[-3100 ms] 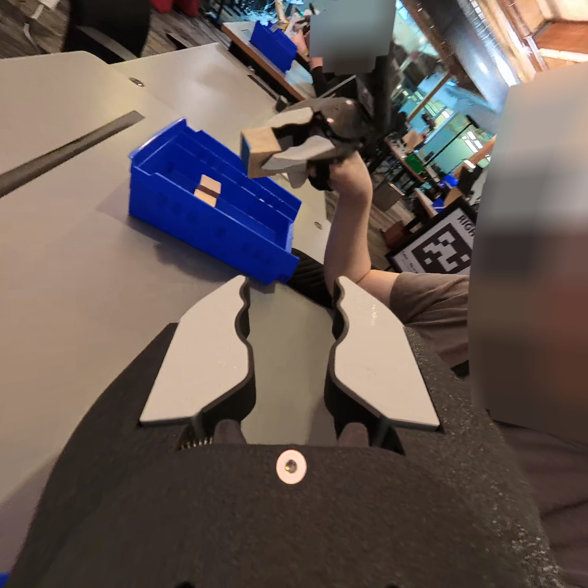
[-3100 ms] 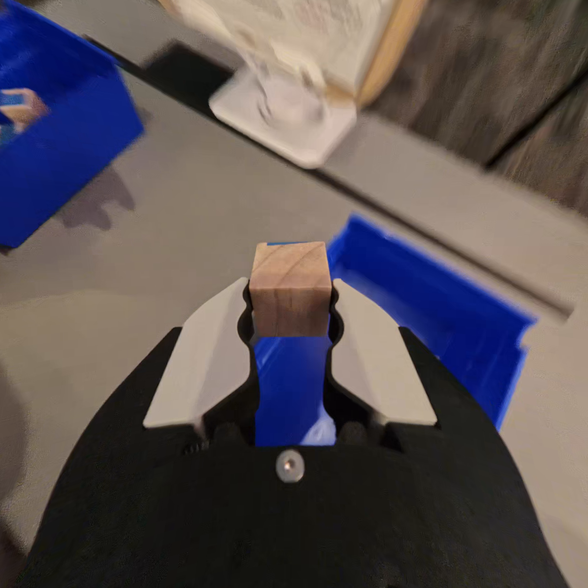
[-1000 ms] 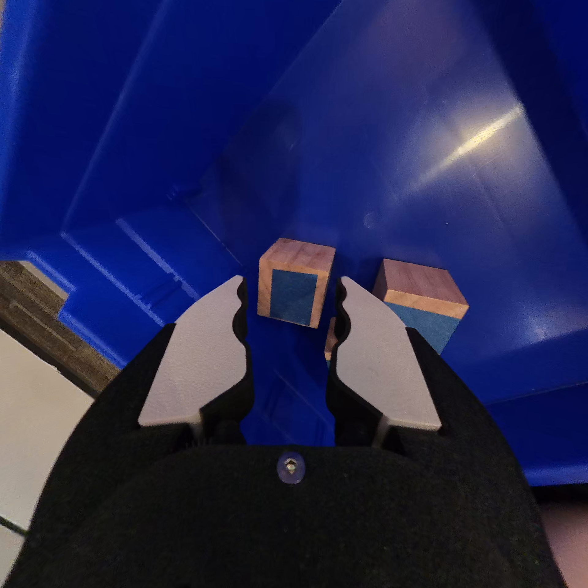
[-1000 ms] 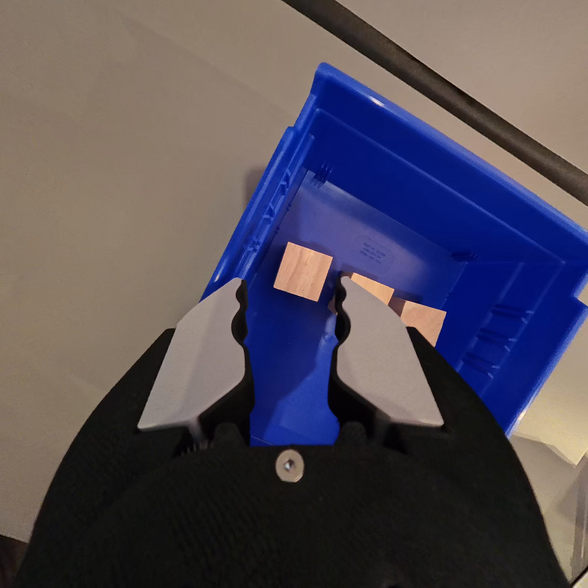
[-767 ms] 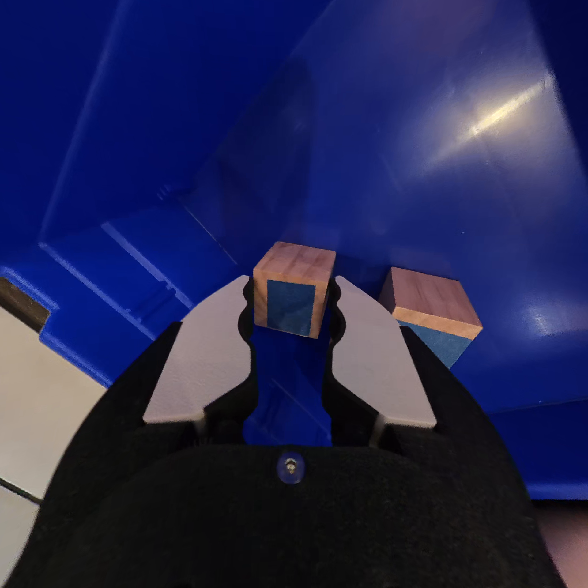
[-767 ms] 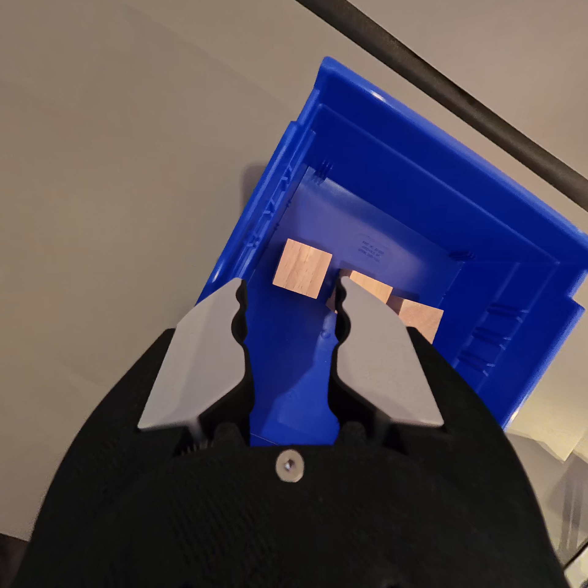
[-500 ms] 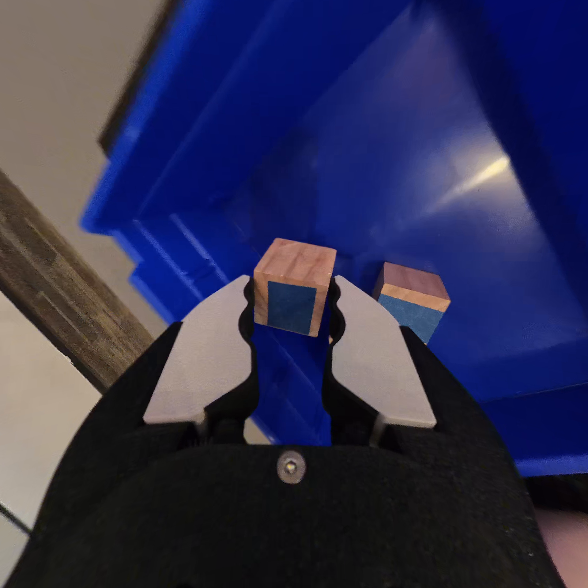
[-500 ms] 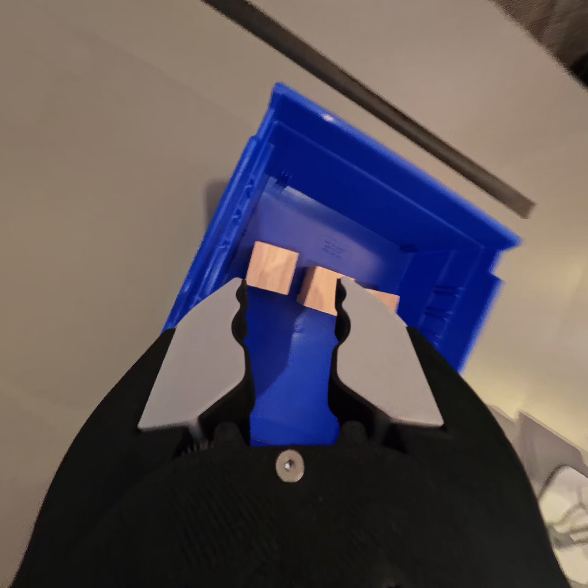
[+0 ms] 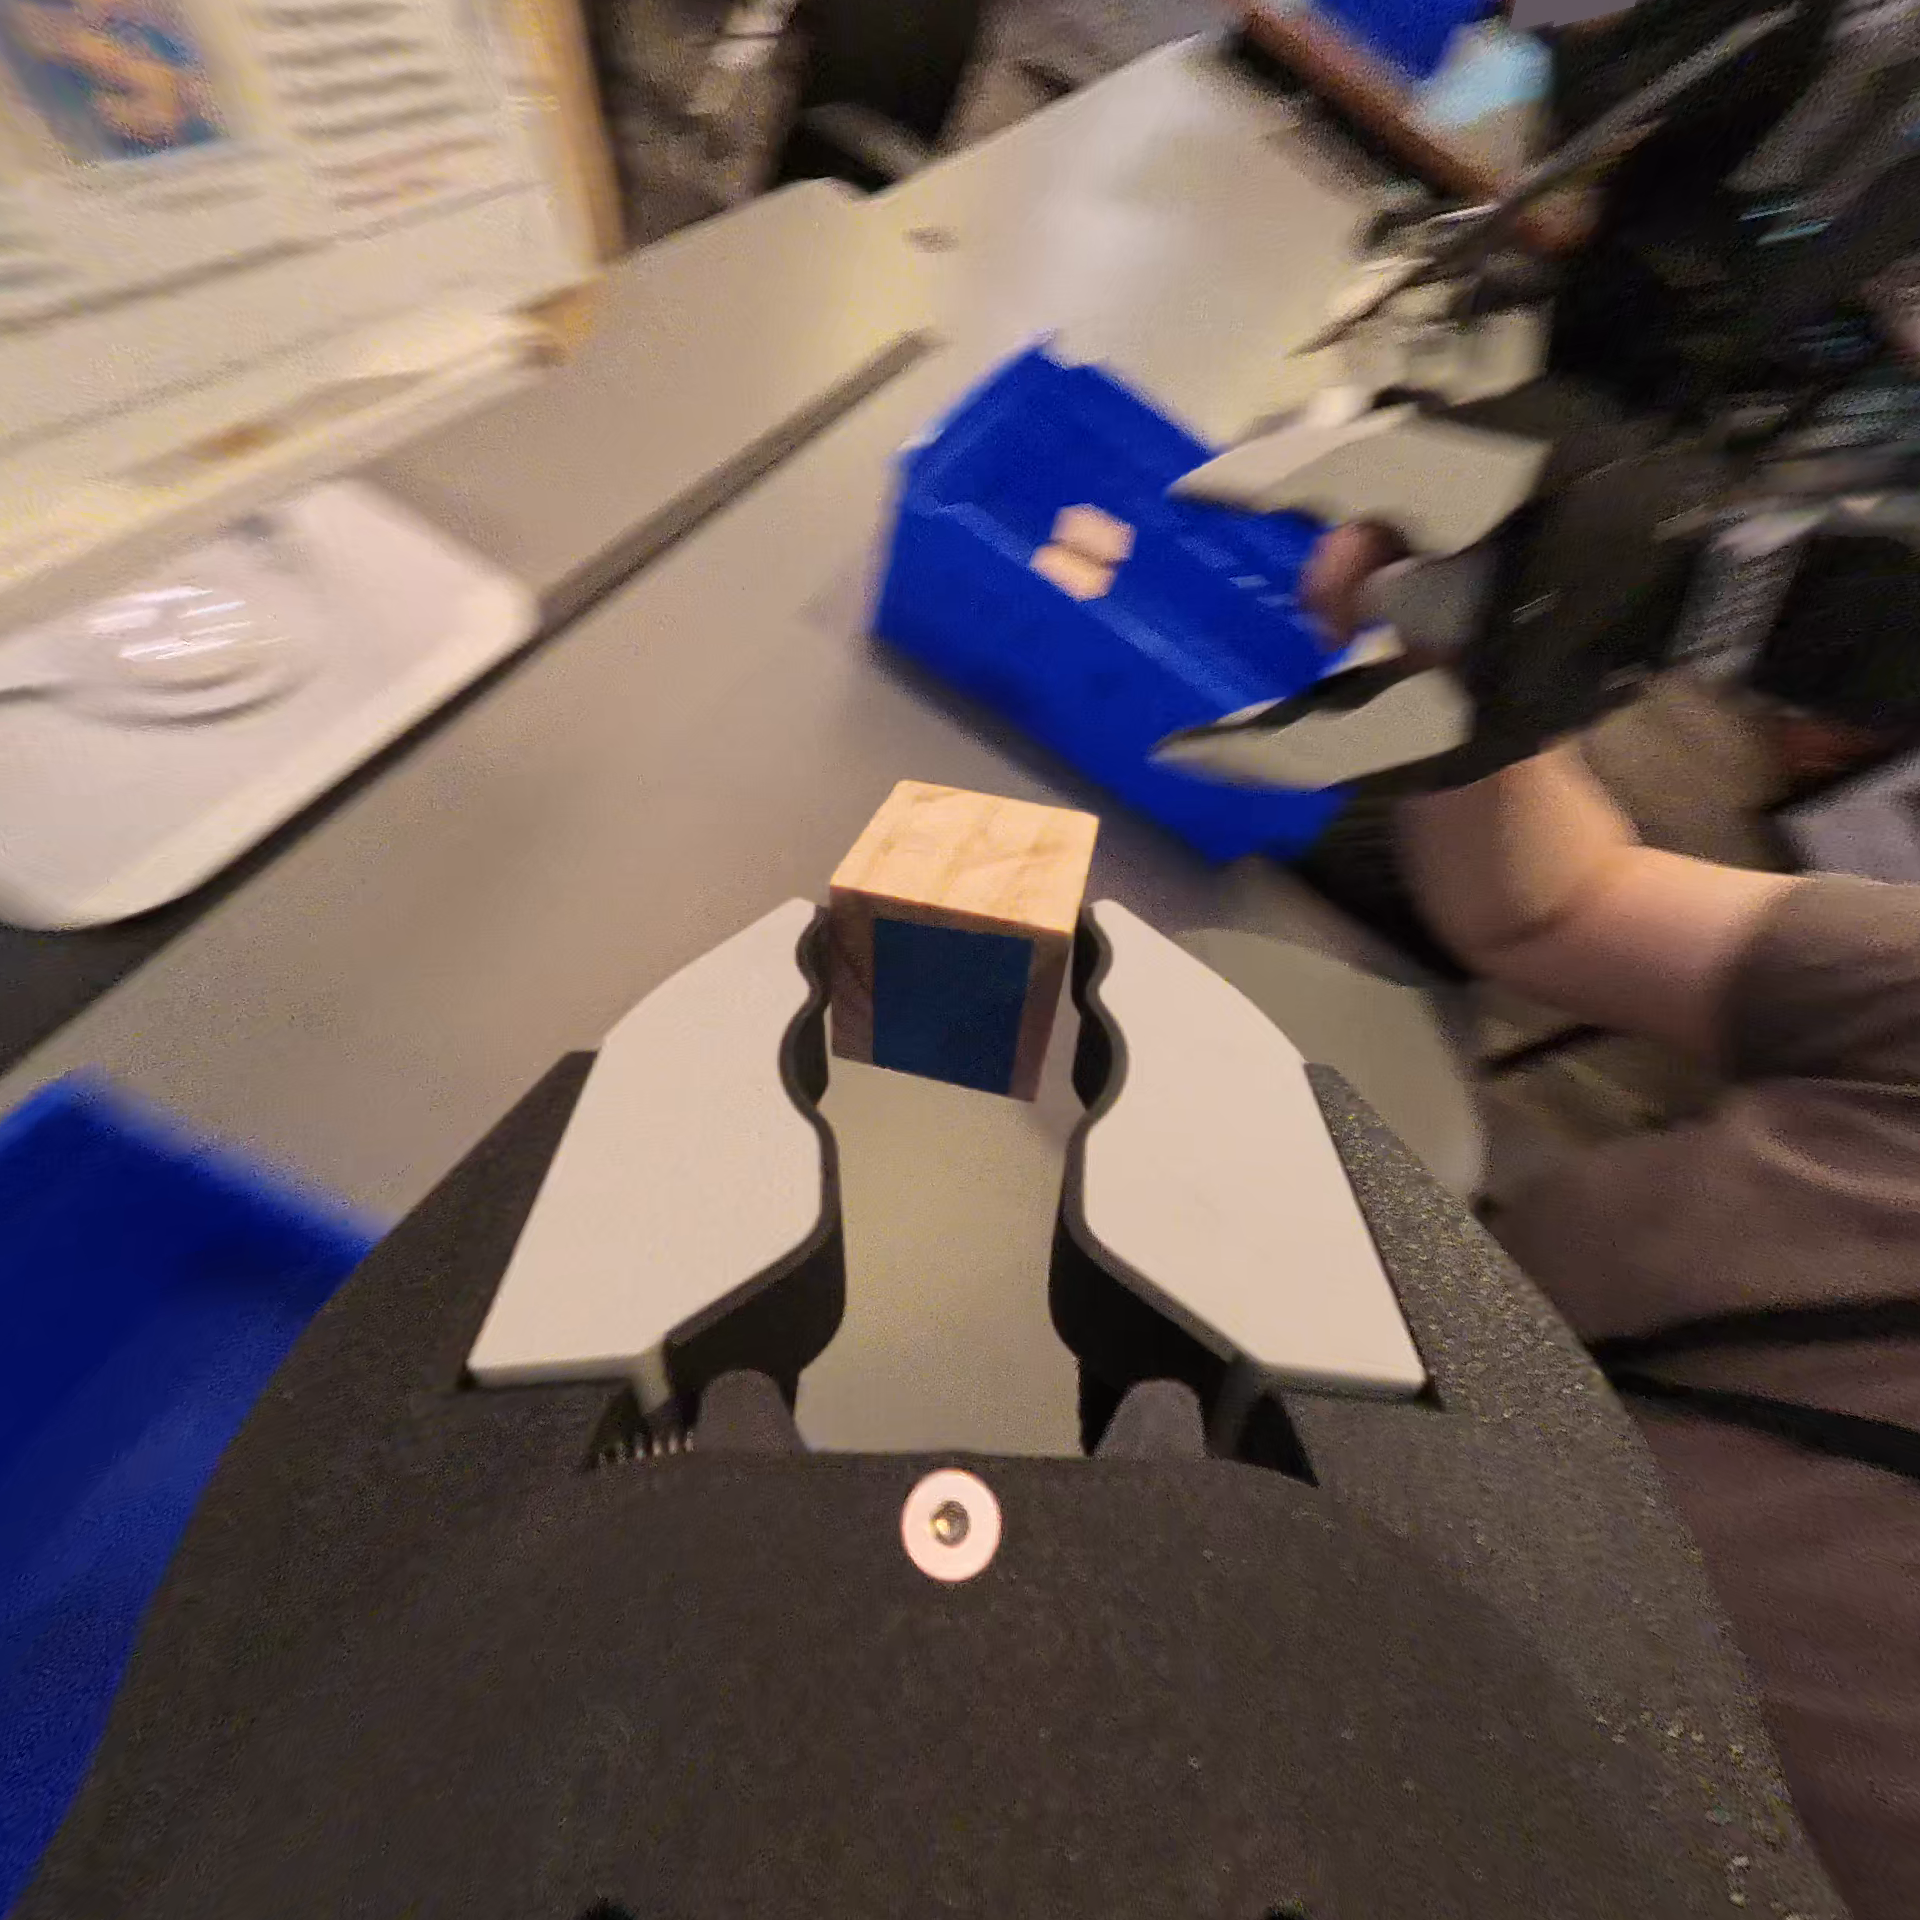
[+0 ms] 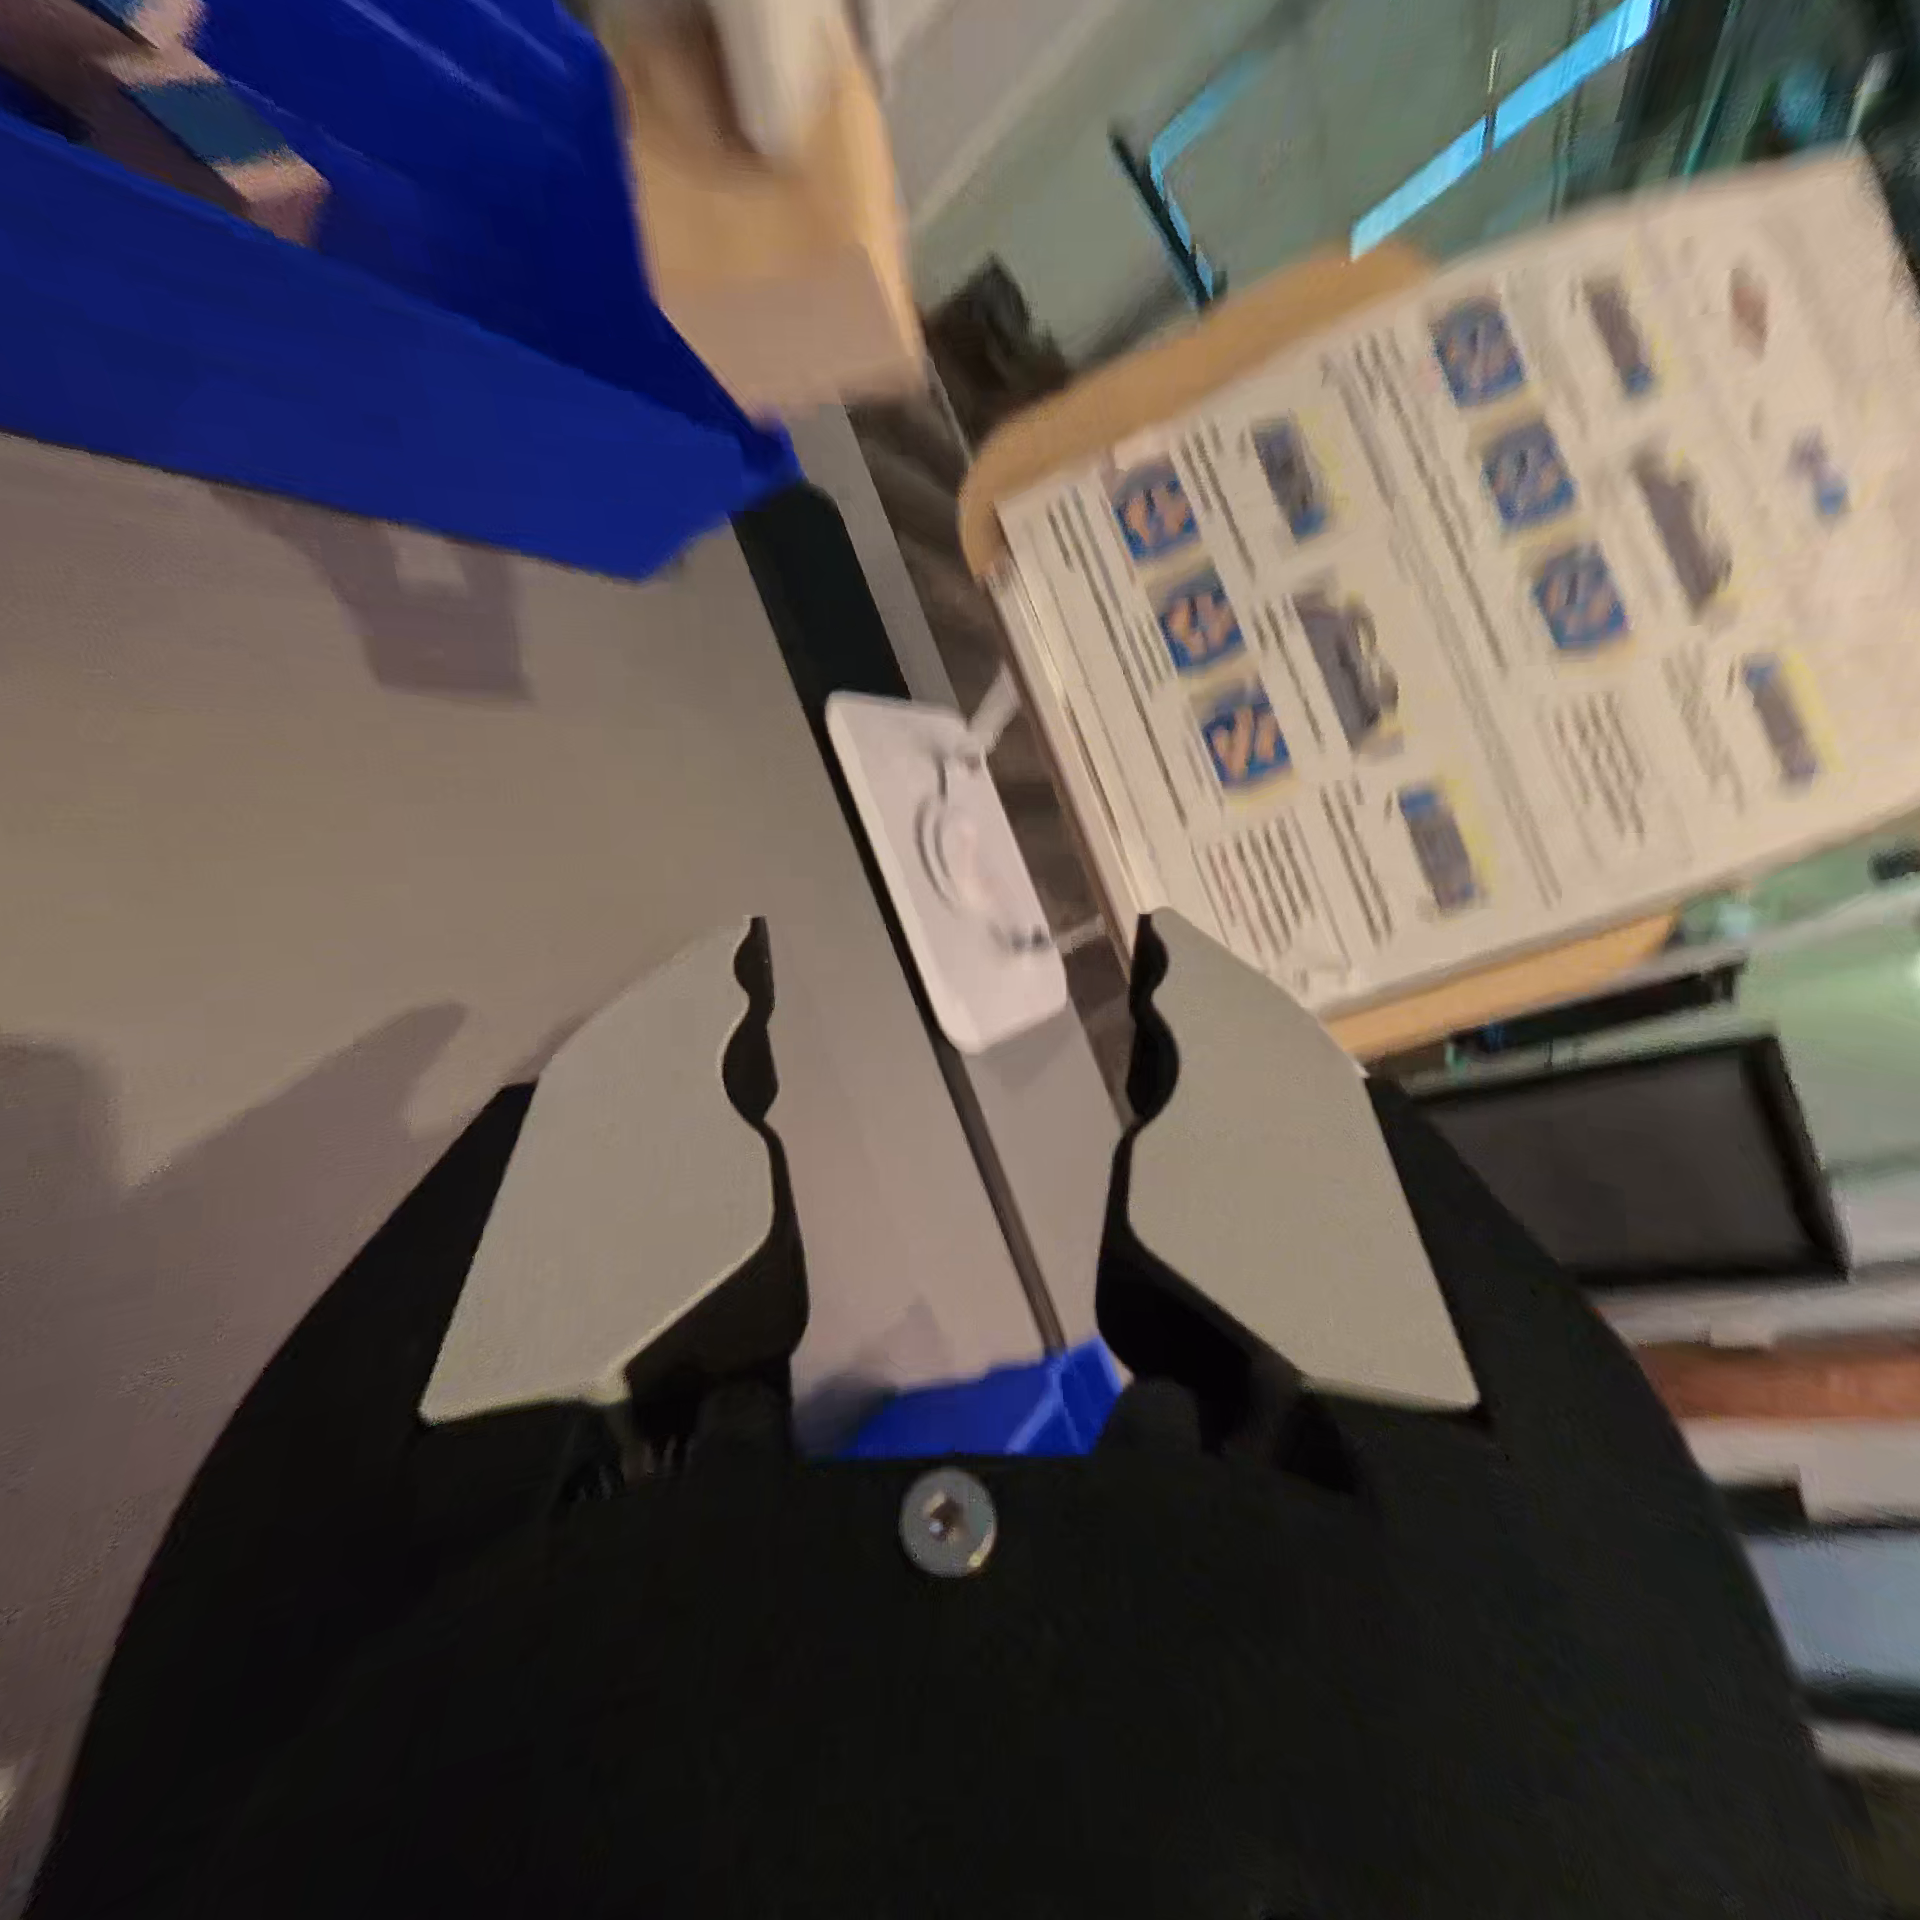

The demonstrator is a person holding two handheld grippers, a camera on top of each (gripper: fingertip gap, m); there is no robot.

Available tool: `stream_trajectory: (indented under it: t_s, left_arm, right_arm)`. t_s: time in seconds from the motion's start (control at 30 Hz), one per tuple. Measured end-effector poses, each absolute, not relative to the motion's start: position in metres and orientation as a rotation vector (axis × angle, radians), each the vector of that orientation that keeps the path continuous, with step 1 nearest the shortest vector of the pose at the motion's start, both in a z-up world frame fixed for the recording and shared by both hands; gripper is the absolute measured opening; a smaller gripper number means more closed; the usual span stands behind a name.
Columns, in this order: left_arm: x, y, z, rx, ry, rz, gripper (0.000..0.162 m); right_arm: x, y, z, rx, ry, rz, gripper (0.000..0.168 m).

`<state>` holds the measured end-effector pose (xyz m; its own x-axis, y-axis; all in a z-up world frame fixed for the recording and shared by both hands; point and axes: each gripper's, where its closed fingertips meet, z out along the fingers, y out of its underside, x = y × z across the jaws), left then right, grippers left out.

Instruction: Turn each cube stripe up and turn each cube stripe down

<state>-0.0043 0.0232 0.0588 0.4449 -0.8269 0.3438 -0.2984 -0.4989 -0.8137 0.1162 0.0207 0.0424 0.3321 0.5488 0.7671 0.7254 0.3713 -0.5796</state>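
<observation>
My left gripper is shut on a wooden cube and holds it above the grey table. The cube's blue stripe faces the camera and its top is plain wood. A blue bin stands farther off with two cubes in it. My right gripper is beside that bin in the left wrist view, open and empty. In its own view the right gripper is open with nothing between the fingers. A second blue bin is at the upper left, with a blurred cube in it.
A white stand base sits at the table's far left edge and also shows in the right wrist view, under a poster board. A blue bin corner is at lower left. A person's arm is at right.
My left gripper shut on the striped cube, lifted it out of its bin and now holds it over the table. My right gripper, still open and empty, swung away from its bin.
</observation>
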Motion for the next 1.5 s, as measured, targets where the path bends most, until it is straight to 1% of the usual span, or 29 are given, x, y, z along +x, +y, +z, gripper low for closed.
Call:
stream_trajectory:
  t_s: [0.07, 0.17, 0.23, 0.37, 0.5, 0.63, 0.67, 0.77, 0.83, 0.93, 1.03, 1.1, 1.13, 1.2, 1.27, 1.37, 1.5]
  left_arm:
    - [0.031, 0.001, 0.064, -1.947, 1.029, -1.215, 0.044]
    - [0.064, -0.024, 0.062, -1.908, 1.138, -1.419, 0.044]
    - [0.076, -0.031, 0.058, -1.910, 1.178, -1.452, 0.044]
    - [0.087, -0.041, 0.058, -1.874, 1.223, -1.509, 0.044]
    - [0.091, -0.047, 0.061, -1.845, 1.243, -1.545, 0.044]
    - [0.088, -0.047, 0.060, -1.848, 1.263, -1.520, 0.044]
    - [0.088, -0.047, 0.062, -1.833, 1.265, -1.520, 0.046]
    - [0.081, -0.041, 0.070, -1.813, 1.237, -1.475, 0.060]
    - [0.070, -0.030, 0.071, -1.832, 1.197, -1.374, 0.060]
    - [0.051, -0.020, 0.074, -1.857, 1.149, -1.268, 0.059]
    - [0.036, -0.012, 0.078, -1.888, 1.096, -1.188, 0.056]
    - [0.025, -0.008, 0.075, -1.929, 1.071, -1.114, 0.054]
    - [0.020, -0.005, 0.072, -1.957, 1.060, -1.074, 0.052]
    - [0.009, 0.002, 0.072, -1.988, 1.013, -0.997, 0.046]
    - [0.001, 0.010, 0.081, -1.964, 0.944, -0.945, 0.045]
    - [-0.008, 0.007, 0.087, -1.951, 0.930, -0.927, 0.045]
    - [-0.027, 0.010, 0.085, -1.988, 0.915, -0.789, 0.046]
  right_arm:
    - [0.092, 0.002, 0.048, -1.133, -1.334, -0.136, 0.073]
    - [0.073, -0.028, 0.070, -0.899, -1.261, -0.097, 0.070]
    - [0.068, -0.041, 0.071, -0.828, -1.284, -0.091, 0.068]
    - [0.069, -0.034, 0.063, -0.871, -1.321, -0.135, 0.064]
    - [0.069, -0.037, 0.060, -0.852, -1.348, -0.133, 0.046]
    - [0.068, -0.035, 0.057, -0.865, -1.363, -0.158, 0.046]
    - [0.068, -0.036, 0.056, -0.863, -1.375, -0.155, 0.046]
    - [0.071, -0.035, 0.055, -0.917, -1.414, -0.131, 0.046]
    - [0.089, -0.024, 0.052, -1.061, -1.460, -0.116, 0.045]
    - [0.164, 0.010, 0.040, -1.537, -1.429, -0.148, 0.046]
    - [0.274, 0.028, 0.001, -2.150, -1.192, -0.133, 0.046]
    - [0.348, 0.029, -0.031, -2.458, -1.025, -0.274, 0.046]
    - [0.376, 0.025, -0.045, -2.584, -0.947, -0.316, 0.046]
    - [0.402, 0.008, -0.072, -2.814, -0.828, -0.207, 0.046]
    - [0.413, -0.002, -0.095, -2.957, -0.782, -0.137, 0.046]
    - [0.427, -0.005, -0.121, -3.106, -0.751, -0.194, 0.047]
    - [0.435, 0.003, -0.137, -3.161, -0.730, -0.283, 0.047]
